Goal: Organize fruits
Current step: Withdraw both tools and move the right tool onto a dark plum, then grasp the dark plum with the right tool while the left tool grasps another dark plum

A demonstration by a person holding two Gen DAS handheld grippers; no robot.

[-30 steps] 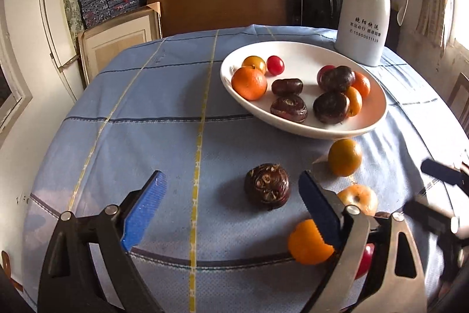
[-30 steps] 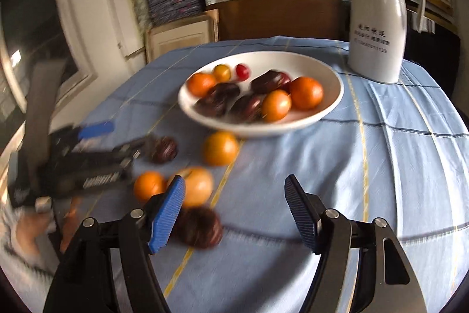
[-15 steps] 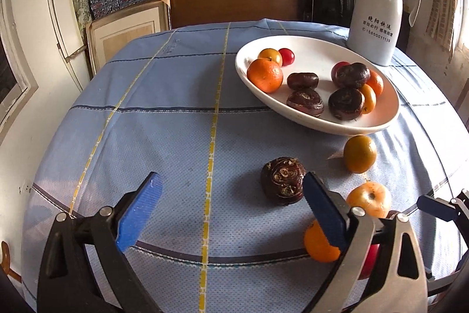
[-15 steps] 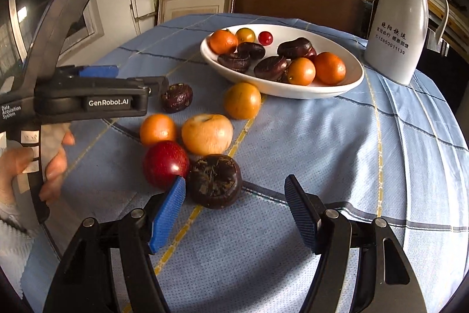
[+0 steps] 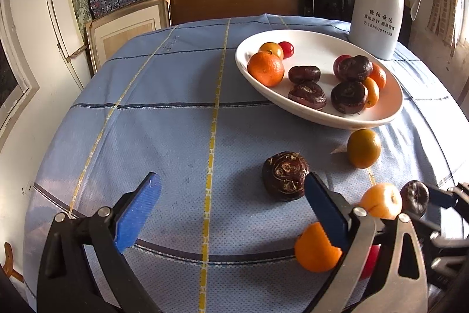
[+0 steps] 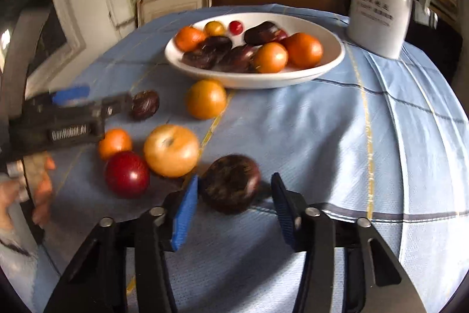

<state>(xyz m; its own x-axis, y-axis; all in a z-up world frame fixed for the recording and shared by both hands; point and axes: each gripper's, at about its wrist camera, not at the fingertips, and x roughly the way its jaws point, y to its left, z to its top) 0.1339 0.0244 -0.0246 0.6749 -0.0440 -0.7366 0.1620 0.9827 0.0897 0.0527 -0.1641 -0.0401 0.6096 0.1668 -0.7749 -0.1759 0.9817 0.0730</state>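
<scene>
Chestnut (image 6: pixel 230 184) seemingly between right hand-held gripper (image 6: pixel 234 203)

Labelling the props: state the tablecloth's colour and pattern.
The tablecloth is light blue with a wide grid of yellow and dark blue lines, clearest in the left wrist view.

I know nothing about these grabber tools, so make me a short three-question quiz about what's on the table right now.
1. True or false: the right gripper has a dark brown fruit between its open fingers.
2. Which fruit lies nearest the white bowl on the cloth? A) red fruit B) orange-yellow round fruit C) pale orange fruit
3. Fill in: the left gripper is ____ and holds nothing.

Key: 1 true; 2 B; 3 open.
</scene>
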